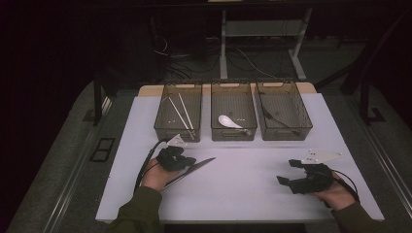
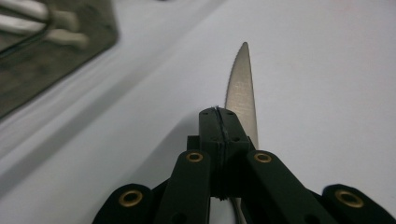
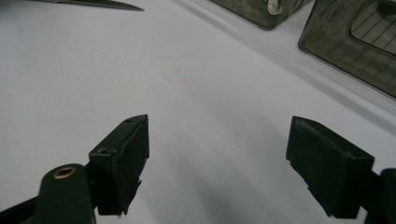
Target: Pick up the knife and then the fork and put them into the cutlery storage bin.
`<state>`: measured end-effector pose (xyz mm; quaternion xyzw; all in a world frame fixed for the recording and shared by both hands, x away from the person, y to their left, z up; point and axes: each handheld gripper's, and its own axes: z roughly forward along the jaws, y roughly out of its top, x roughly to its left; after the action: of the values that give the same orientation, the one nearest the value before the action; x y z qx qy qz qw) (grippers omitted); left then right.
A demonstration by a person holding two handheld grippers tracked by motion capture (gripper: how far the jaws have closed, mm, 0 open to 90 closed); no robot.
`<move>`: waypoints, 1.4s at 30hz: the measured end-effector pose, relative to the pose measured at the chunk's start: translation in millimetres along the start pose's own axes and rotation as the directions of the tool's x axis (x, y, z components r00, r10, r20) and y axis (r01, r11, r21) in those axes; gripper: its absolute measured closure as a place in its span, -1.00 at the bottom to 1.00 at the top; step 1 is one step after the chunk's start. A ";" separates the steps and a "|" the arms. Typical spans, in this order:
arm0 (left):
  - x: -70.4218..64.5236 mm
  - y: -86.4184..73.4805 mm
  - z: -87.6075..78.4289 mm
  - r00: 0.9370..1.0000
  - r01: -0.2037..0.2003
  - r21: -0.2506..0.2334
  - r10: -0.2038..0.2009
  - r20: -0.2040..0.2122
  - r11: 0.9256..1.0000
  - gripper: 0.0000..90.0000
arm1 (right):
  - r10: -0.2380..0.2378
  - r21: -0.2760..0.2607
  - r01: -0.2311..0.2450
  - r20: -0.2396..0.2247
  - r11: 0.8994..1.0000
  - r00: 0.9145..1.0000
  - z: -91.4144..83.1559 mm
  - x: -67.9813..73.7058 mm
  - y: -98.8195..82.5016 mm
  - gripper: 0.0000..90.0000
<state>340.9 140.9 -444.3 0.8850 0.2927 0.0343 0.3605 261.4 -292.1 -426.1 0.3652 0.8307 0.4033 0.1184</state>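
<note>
White matting covers the table [image 1: 243,194], with dark floor and cables beyond it. Near the left edge, the left gripper [image 1: 187,162] is clenched on a knife [image 1: 194,170]; in the left gripper view the jaws meet tight on the blade, whose serrated tip [image 2: 240,84] juts out past them over the mat. The knife lies low and nearly flat, pointing right and slightly far, whether just above the mat or resting on it I cannot tell.

At the near right, the right gripper [image 1: 286,172] sits released, its jaws standing wide with nothing between them, well apart from the knife.

Along the far side stand three smoky bins: the left bin [image 1: 179,111] holds chopsticks [image 1: 183,114], the middle bin [image 1: 233,110] a white spoon [image 1: 228,121], the right bin [image 1: 283,109] something dark and slender, perhaps cutlery.

The step in hand looks like sorting: the knife is gripped and ready to carry. Next it likely needs lifting clear of the mat, moving far and right to the right bin, and lowering in tip-first over the rim before letting go.
</note>
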 end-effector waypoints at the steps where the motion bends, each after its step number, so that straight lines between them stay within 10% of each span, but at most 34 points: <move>1: -1.7 0.3 0.7 1.000 -0.012 0.003 0.012 0.019 1.000 0.99 | -0.002 -0.001 0.002 0.002 1.000 1.000 0.0 -0.3 0.0 -0.53; 7: -8.1 1.6 -9.4 0.997 -0.048 -0.007 0.048 0.065 0.999 0.98 | 0.000 -0.001 0.000 -0.001 1.000 1.000 -0.4 -0.4 0.1 -0.53; 19: -22.1 -20.9 -56.2 0.995 -0.099 0.040 0.099 -0.005 0.994 0.66 | 0.002 -0.008 -0.002 -0.009 1.000 1.000 -0.4 -0.8 0.3 -0.53; 32: -18.8 -47.3 -52.3 0.999 -0.045 0.004 0.045 0.006 0.999 0.61 | -0.002 0.001 0.002 -0.006 1.000 1.000 0.2 0.8 0.0 -0.53; 42: -25.7 -51.8 -45.6 0.995 -0.100 0.033 0.100 -0.019 0.994 0.69 | -0.004 0.002 0.004 -0.007 1.000 1.000 0.6 0.7 0.0 -0.53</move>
<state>281.7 184.6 -440.9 0.9037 0.2521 0.0567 0.3414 261.2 -291.3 -426.4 0.3621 0.8324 0.4033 0.1160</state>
